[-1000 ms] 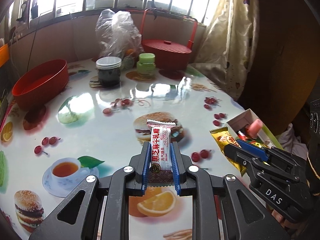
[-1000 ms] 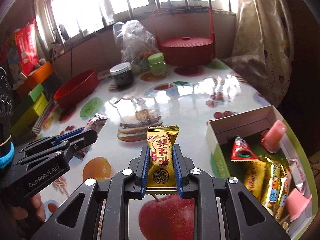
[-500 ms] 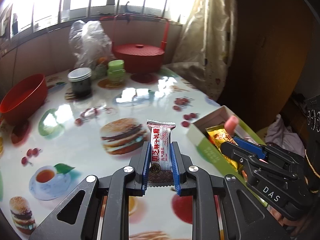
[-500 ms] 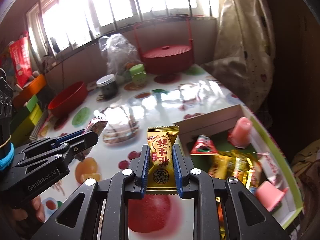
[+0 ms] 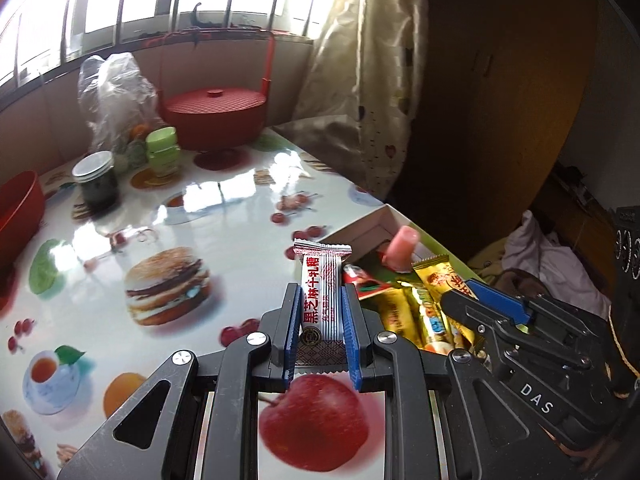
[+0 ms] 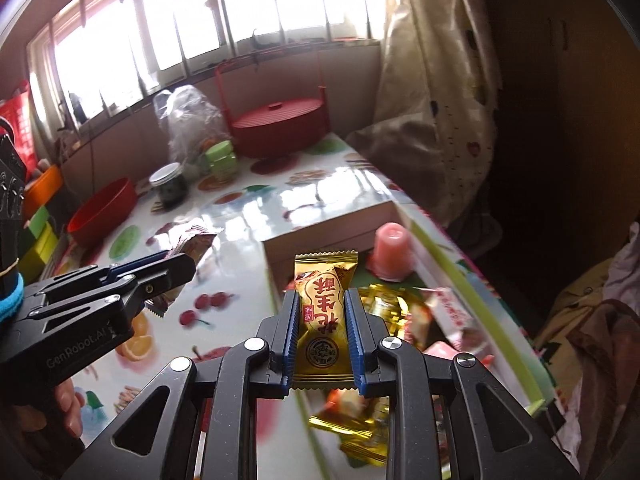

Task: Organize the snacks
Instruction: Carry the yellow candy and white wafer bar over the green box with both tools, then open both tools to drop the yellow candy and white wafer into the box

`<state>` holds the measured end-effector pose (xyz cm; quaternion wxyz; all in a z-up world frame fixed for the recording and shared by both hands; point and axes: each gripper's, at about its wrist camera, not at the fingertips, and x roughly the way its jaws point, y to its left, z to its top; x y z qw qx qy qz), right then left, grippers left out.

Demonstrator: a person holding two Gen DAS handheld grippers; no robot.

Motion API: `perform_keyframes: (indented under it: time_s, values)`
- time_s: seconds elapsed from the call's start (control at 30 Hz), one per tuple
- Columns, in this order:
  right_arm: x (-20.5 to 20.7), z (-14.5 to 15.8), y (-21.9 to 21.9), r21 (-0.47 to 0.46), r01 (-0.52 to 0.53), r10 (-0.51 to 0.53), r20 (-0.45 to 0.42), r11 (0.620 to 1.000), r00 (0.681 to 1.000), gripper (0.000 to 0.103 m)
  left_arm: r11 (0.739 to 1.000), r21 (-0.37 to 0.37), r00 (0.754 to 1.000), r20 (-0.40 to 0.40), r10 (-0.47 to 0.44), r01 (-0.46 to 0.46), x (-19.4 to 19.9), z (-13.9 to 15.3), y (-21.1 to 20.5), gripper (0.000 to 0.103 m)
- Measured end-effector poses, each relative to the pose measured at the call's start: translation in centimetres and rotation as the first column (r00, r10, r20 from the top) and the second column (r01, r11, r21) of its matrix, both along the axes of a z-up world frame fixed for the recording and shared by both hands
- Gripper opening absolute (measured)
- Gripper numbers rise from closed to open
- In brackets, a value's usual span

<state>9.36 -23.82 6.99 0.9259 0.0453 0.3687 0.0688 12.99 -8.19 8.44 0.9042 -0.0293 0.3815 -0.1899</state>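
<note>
The left gripper (image 5: 320,330) clamps a white candy (image 5: 322,300) and the right gripper (image 6: 322,330) a gold candy (image 6: 323,316), both lengthwise along the fingers, above the snack box (image 6: 320,236) on the fruit-printed table (image 5: 224,200) near the window.

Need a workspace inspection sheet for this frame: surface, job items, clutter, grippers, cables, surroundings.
Surface: glossy table with printed food pictures.
Job's things: white candy bar in left gripper; gold candy pack in right gripper; open snack box at the table's right edge holds gold packs and pink jelly cups.
Clutter: red lidded basket, red bowl, dark jar, green jar, plastic bag.
Grippers: both jaws shut on snacks; right over the box.
Cables: nothing seen.
Surroundings: windows, curtain, clothes beyond the table.
</note>
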Motion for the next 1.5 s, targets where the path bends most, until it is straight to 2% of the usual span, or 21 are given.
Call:
perform_keyframes:
  time_s: [0.77,1.0,1.5]
  values:
    - [-1.6,-1.9,-6.1,-0.042,0.14,-0.142,-0.036,0.989,0.989,0.021,0.996,-0.008,0.991,-0.094,-0.091,0.091,1.9,-2.9,-5.4,0.021]
    - [-1.5,-1.9,-6.7,-0.04,0.14,-0.141,-0.028,0.989,0.99,0.021,0.995,0.004,0.989,-0.111,-0.096,0.097,2.2,-3.9,-6.2,0.021]
    - [0.0,-2.7,-5.0,-0.07,0.098,-0.102,-0.045,0.993,0.994,0.022,0.994,0.005,0.985,-0.131,-0.11,0.111,2.5,-4.6,-6.8,0.021]
